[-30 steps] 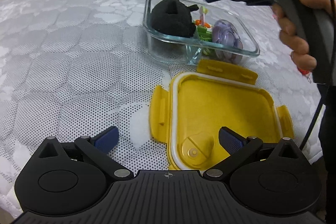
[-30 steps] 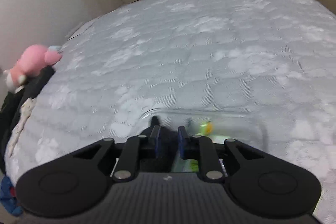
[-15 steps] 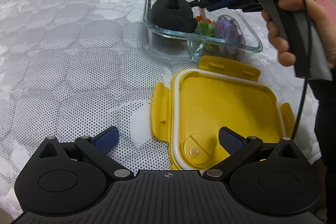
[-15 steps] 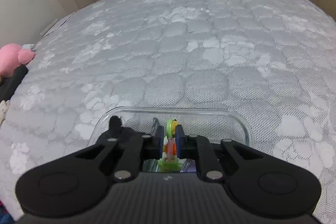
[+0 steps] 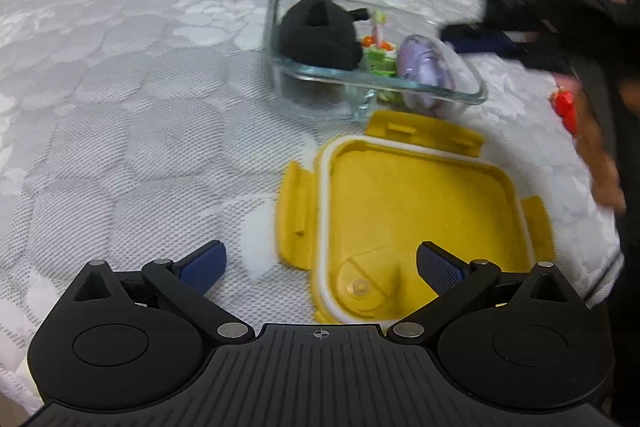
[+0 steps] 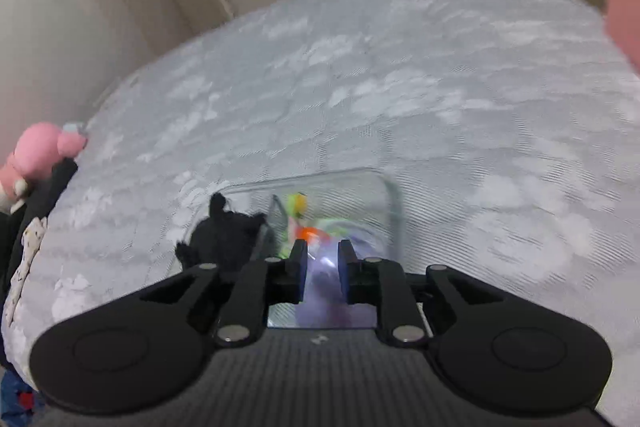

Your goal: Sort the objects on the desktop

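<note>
Left wrist view: yellow snap-lock lid (image 5: 412, 219) center frame, light, stiff, slick; best pinched by a side tab. Left gripper (image 5: 320, 267) spread wide, empty. Right gripper (image 6: 322, 269) narrowly parted, holding nothing.

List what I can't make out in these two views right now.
- Right gripper: blurred in the left wrist view; whether its fingers hold anything is unclear.
- Purple object in the glass container: identity unclear, smeared by glass and blur.
- Yellow lid: near corner hidden behind the left gripper.
</note>
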